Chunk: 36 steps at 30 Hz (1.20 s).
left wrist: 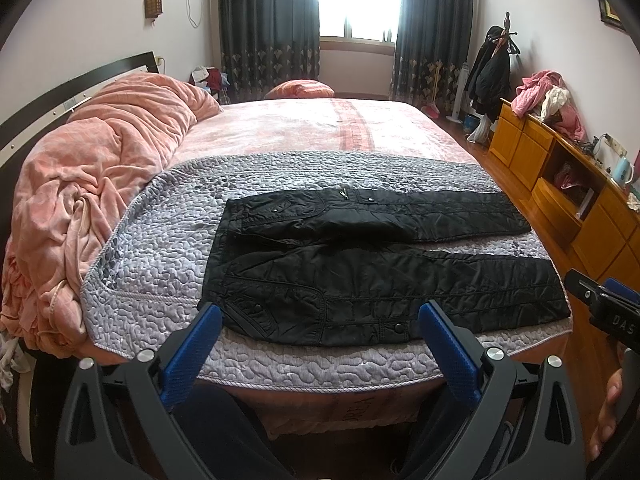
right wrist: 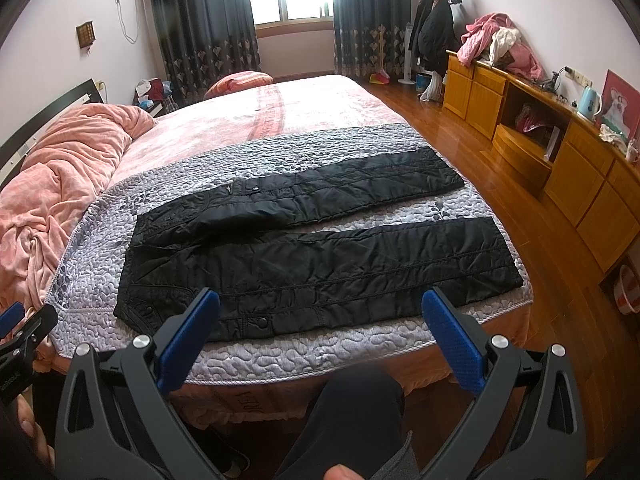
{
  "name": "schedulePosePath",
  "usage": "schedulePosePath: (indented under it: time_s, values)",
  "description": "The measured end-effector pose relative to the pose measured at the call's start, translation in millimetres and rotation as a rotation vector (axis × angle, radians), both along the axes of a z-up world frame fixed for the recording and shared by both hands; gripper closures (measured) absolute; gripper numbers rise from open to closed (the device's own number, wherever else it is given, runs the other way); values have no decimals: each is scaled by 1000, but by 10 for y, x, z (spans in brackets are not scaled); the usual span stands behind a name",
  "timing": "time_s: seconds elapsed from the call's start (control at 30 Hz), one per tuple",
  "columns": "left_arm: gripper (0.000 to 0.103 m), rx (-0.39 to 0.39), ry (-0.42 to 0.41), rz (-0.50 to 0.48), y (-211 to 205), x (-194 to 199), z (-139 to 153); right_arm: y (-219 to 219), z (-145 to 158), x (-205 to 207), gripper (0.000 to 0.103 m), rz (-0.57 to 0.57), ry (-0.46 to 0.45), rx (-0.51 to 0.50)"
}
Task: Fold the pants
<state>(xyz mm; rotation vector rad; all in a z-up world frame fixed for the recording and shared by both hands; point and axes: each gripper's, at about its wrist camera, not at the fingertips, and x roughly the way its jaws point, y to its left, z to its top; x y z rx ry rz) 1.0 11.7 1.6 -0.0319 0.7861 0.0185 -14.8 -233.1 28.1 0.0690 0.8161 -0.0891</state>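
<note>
Pants: black, flat on bed's quilt, legs apart, near leg along the edge. Left tool, right tool: wide, empty. Risk: slick fabric slipping floorward.

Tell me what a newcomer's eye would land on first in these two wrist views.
The black quilted pants first: spread flat on the grey quilted bedspread at the bed's near edge, legs apart, waistband toward the crumpled pink blanket heaped at the headboard side. Then the open left gripper and right gripper, both short of the cloth.
</note>
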Motion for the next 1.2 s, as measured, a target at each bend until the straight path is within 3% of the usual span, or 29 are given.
schedulePosePath:
  time_s: [0.2, 0.33, 0.37, 0.47, 0.53, 0.63, 0.67, 0.73, 0.8, 1.07, 1.13, 1.2]
  values:
    - [4, 1, 4, 2, 17, -10, -80, -3, 1, 0, 2, 0, 1, 0]
    - [4, -62, 17, -25, 82, 60, -195, -22, -66, 21, 2, 1, 10, 3]
    - [4, -104, 21, -62, 92, 89, -259, -42, -96, 39, 2, 12, 12, 16]
    - [4, -331, 133, -174, 373, 304, -663, -172, -272, 150, 2, 51, 21, 93]
    - [4, -386, 217, -162, 664, 511, -986, -329, -462, 279, 2, 52, 67, 148]
    - [4, -500, 370, -49, 1258, 855, -1545, -587, -807, 438, 2, 39, 172, 290]
    - [4, -589, 423, -2, 1512, 966, -1762, -681, -931, 462, 2, 25, 196, 355]
    - [4, -780, 439, 112, 2026, 1098, -2160, -785, -1101, 488, 2, -2, 231, 406]
    - [4, -888, 450, 187, 2376, 1227, -2488, -820, -1243, 494, 2, -20, 258, 414]
    - [5, -827, 460, 317, 2810, 1601, -3066, -786, -1503, 525, 2, -48, 329, 442]
    - [9, -833, 454, 318, 2899, 1707, -3138, -762, -1533, 549, 2, -48, 340, 441]
    - [22, -816, 458, 310, 2885, 1797, -3179, -744, -1567, 577, 2, -47, 350, 430]
